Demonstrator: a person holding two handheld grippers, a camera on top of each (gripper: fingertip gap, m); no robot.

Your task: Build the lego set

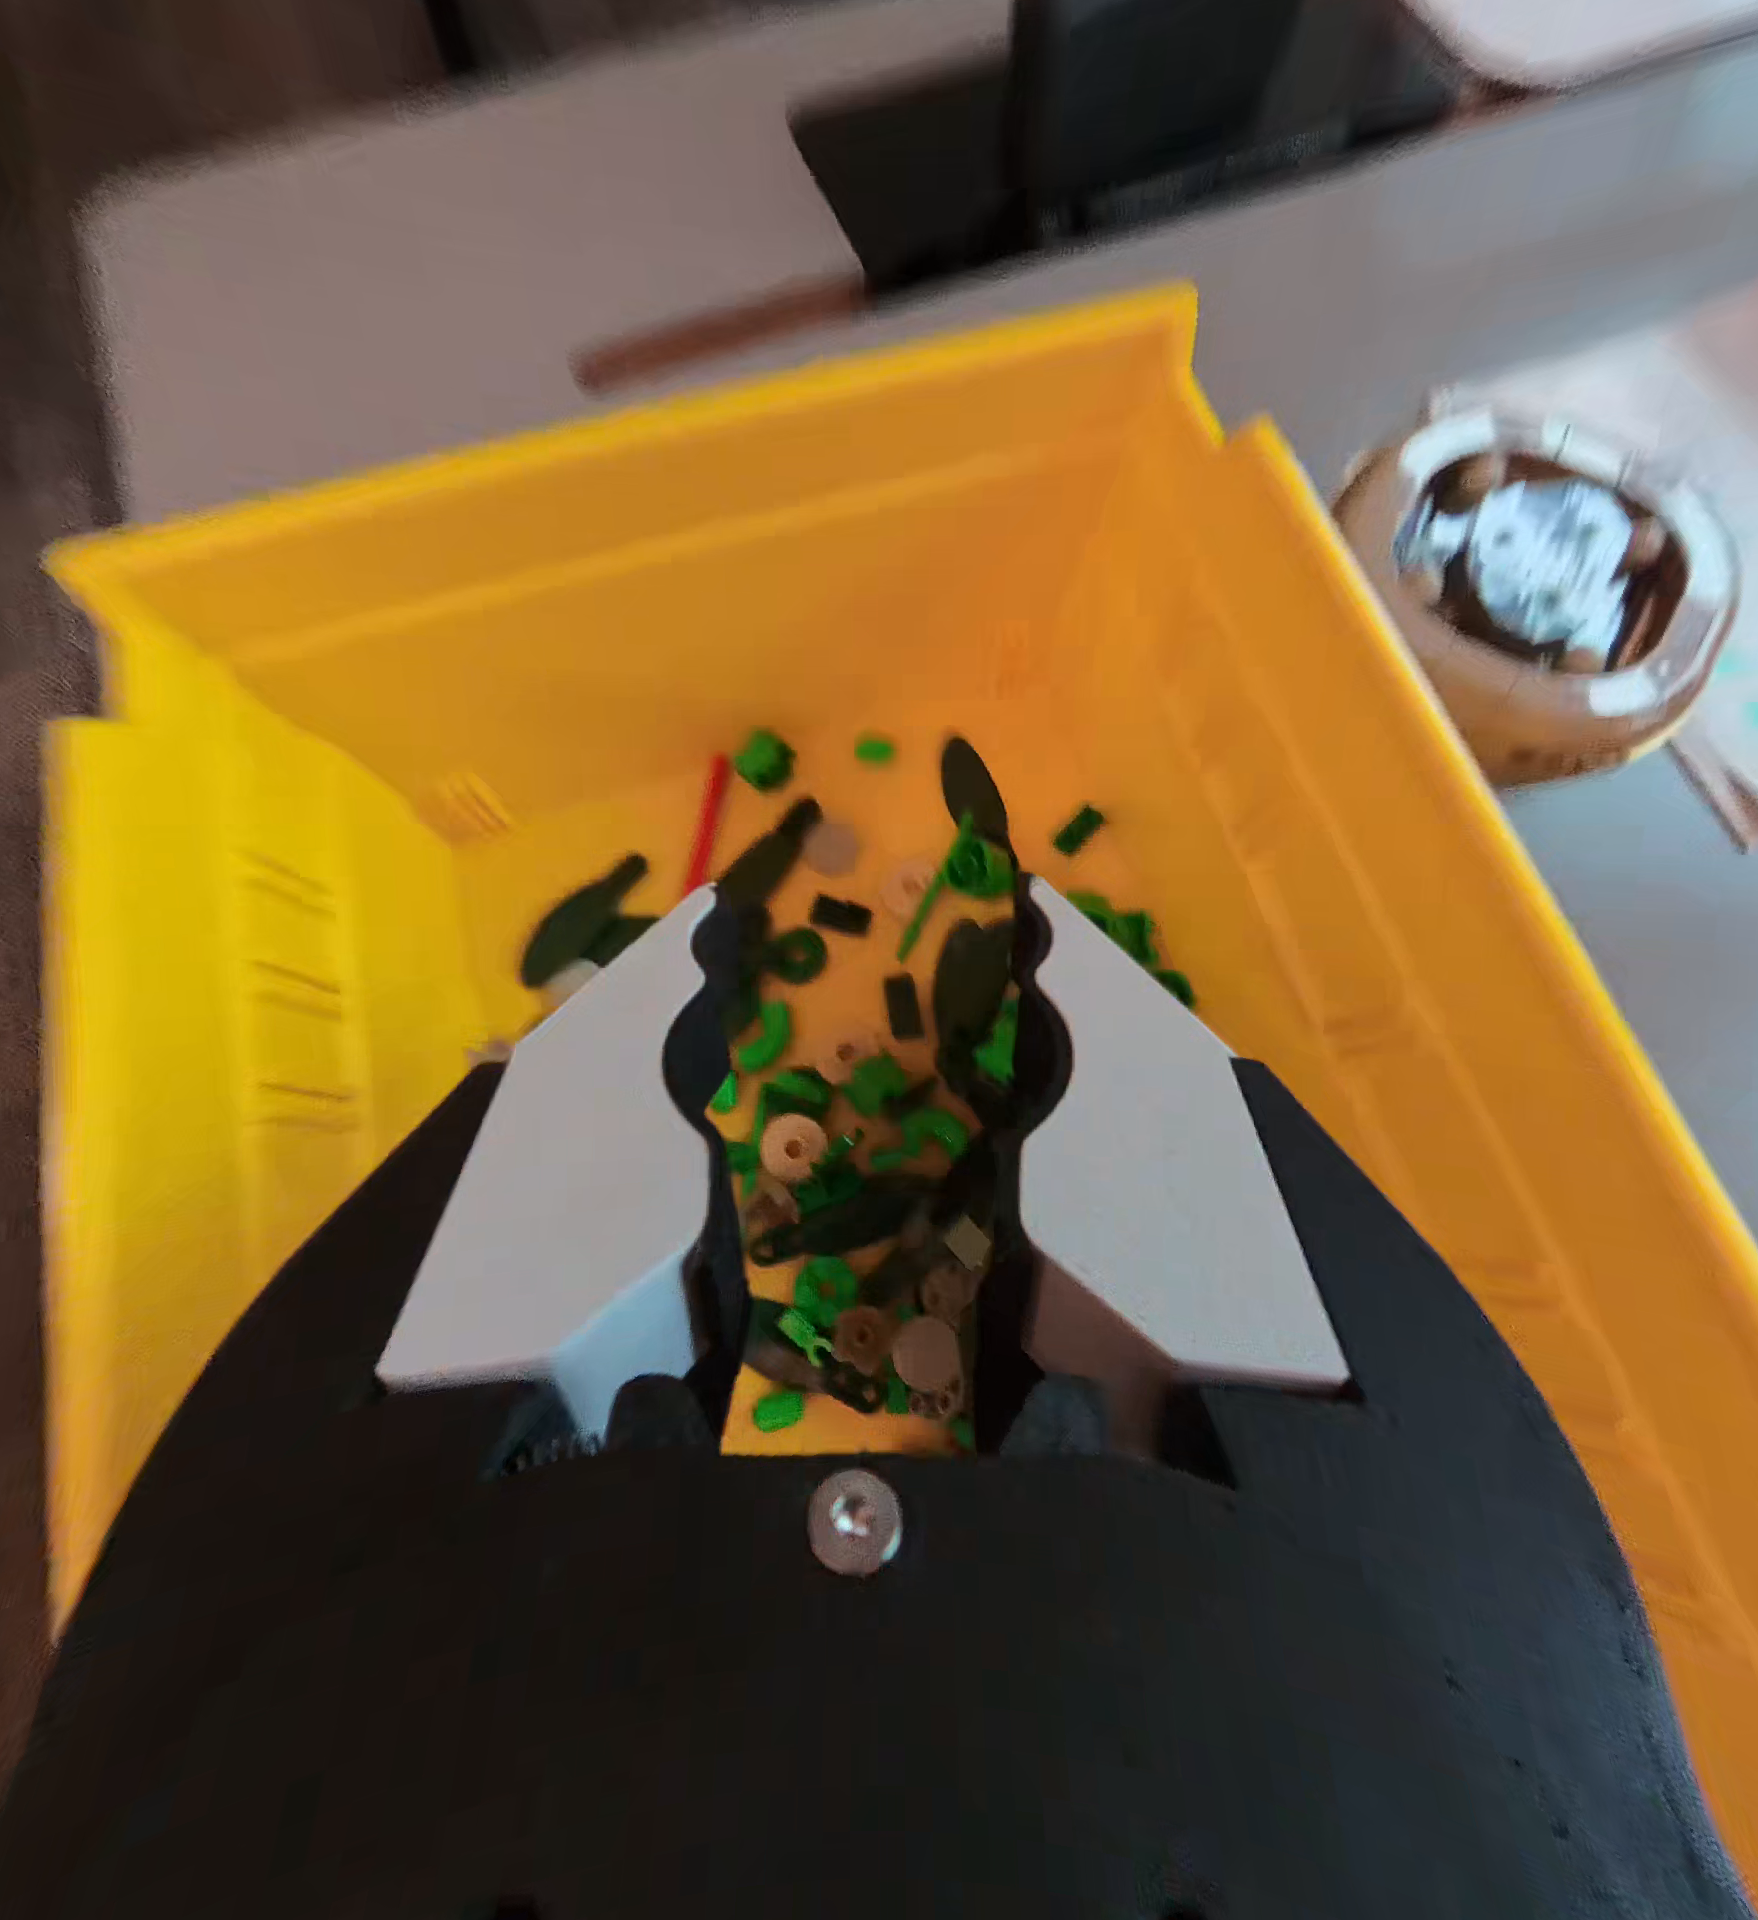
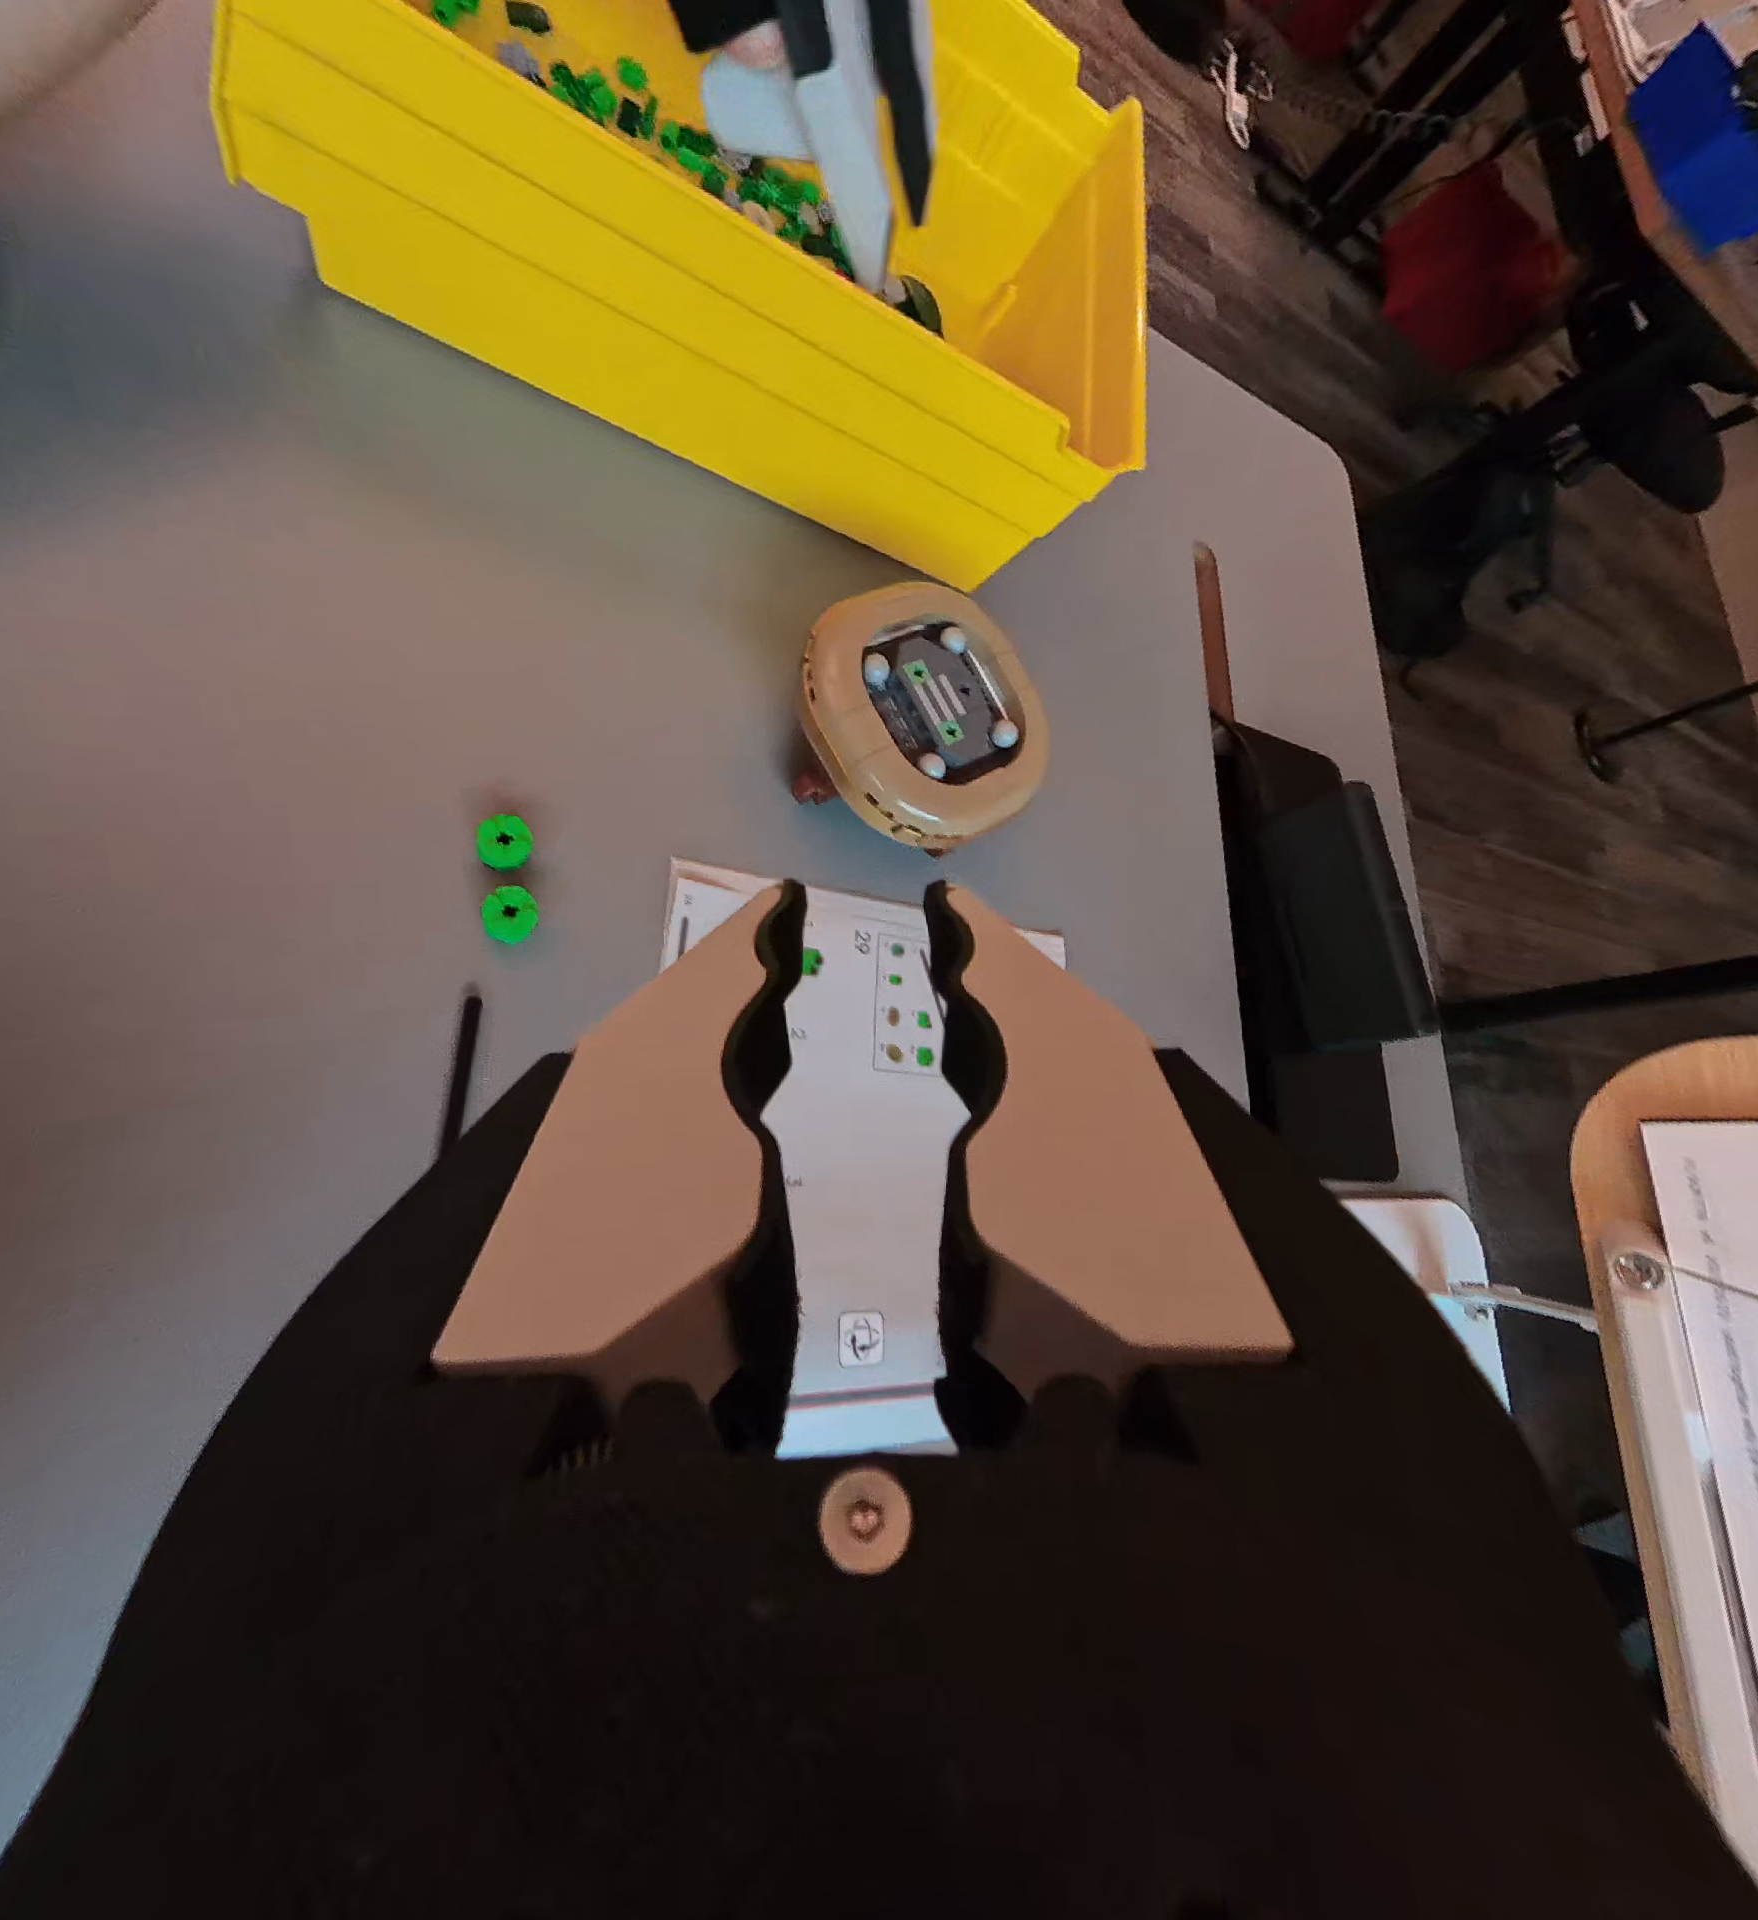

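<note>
A yellow bin (image 1: 646, 582) holds several loose green, dark and tan lego pieces (image 1: 833, 1132). My left gripper (image 1: 870, 894) is open and empty, reaching down into the bin above the pieces; the view is blurred. In the right wrist view the bin (image 2: 584, 301) sits at the table's far side with the left gripper's fingers (image 2: 854, 156) inside it. My right gripper (image 2: 859, 894) is open and empty above the instruction booklet (image 2: 864, 1195). A tan round lego build (image 2: 922, 717) stands past the booklet; it also shows in the left wrist view (image 1: 1540, 603). Two green round pieces (image 2: 506, 878) lie left.
A thin dark rod (image 2: 459, 1070) lies on the grey table (image 2: 231, 623) left of my right gripper. A cardboard box (image 1: 439, 312) stands behind the bin. The table edge, chairs and floor lie to the right (image 2: 1477, 623). A wooden stand with paper (image 2: 1737, 1351) is at the near right. Across from one pair of fingers to the other is roughly 30 cm. Measured from the fingertips, the thin dark rod (image 2: 459, 1070) is 15 cm or so from the right gripper and 30 cm from the left.
</note>
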